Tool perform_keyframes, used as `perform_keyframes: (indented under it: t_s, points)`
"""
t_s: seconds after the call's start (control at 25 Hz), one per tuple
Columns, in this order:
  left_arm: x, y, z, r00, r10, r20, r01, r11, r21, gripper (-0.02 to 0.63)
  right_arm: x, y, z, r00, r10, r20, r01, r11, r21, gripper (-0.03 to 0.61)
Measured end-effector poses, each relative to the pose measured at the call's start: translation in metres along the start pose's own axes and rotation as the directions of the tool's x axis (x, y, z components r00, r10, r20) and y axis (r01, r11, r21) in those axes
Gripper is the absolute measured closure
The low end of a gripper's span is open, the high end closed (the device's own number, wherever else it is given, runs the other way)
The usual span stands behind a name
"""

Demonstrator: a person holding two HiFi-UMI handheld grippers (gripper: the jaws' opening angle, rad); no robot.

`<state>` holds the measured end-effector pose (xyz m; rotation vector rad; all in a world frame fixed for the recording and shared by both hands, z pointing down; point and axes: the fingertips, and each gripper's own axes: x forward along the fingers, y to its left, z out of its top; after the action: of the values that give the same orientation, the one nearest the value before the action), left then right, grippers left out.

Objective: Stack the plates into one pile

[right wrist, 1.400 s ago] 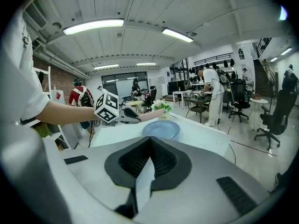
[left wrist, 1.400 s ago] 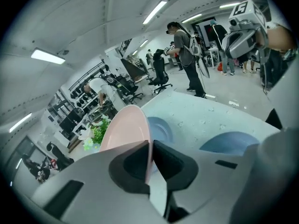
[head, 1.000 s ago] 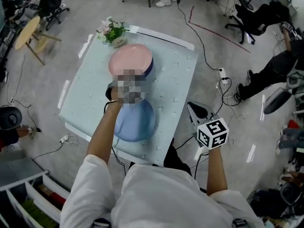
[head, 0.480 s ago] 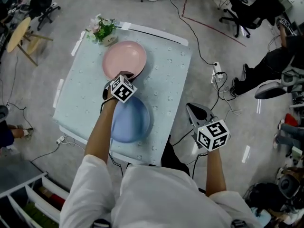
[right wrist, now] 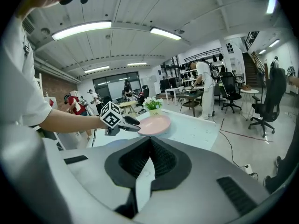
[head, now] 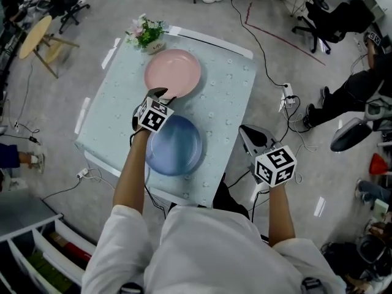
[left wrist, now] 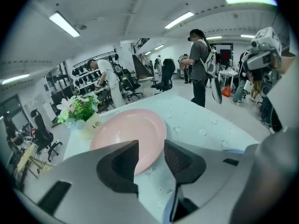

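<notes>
A pink plate [head: 173, 73] lies flat on the pale blue table [head: 226, 103], at its far side. A blue plate [head: 174, 144] lies nearer me. My left gripper [head: 164, 94] sits over the gap between them, its tips at the pink plate's near rim. In the left gripper view the jaws [left wrist: 151, 146] are opening; the pink plate [left wrist: 131, 134] shows through the gap, untouched by the pads. My right gripper [head: 246, 132] hangs off the table's right side, shut and empty [right wrist: 149, 143]. From there the pink plate [right wrist: 155, 123] and left gripper [right wrist: 133, 123] show ahead.
A small flower pot [head: 147, 34] stands at the table's far left corner, just beyond the pink plate. Cables and a power strip [head: 286, 97] lie on the floor to the right. Office chairs, a wooden stool [head: 37, 38] and people surround the table.
My left gripper was shut at the pink plate's near rim and has opened. The plate, which showed a dark edge under it, now lies flat. The right gripper has stayed put.
</notes>
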<state>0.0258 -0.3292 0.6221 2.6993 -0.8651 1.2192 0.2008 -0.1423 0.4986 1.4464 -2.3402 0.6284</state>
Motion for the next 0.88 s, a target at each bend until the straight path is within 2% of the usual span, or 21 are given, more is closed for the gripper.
perform_keyframes:
  t_s: [0.24, 0.48, 0.56, 0.68, 0.88]
  points:
    - [-0.064, 0.001, 0.002, 0.995, 0.048, 0.093, -0.045, 0.998, -0.035, 0.431, 0.007, 0.033, 0.015, 0.998, 0.062, 0.01, -0.061, 0.996, -0.064, 0.565]
    - [-0.13, -0.036, -0.008, 0.987, -0.03, 0.156, 0.035, 0.999, -0.025, 0.431, 0.015, 0.068, 0.028, 0.992, 0.128, 0.012, -0.126, 0.984, -0.124, 0.565]
    - [-0.145, -0.057, -0.021, 0.988, -0.063, 0.144, 0.061, 0.998, 0.015, 0.431, 0.021, 0.08, 0.029, 0.989, 0.15, 0.008, -0.148, 0.979, -0.141, 0.565]
    - [-0.155, -0.088, -0.048, 0.99, -0.117, 0.081, 0.11, 0.99, 0.087, 0.431, 0.031, 0.096, 0.03, 0.984, 0.178, 0.001, -0.176, 0.971, -0.161, 0.565]
    - [-0.163, -0.145, -0.086, 0.973, -0.232, 0.001, 0.23, 0.967, 0.109, 0.431, 0.04, 0.121, 0.016, 0.978, 0.208, -0.023, -0.208, 0.961, -0.18, 0.565]
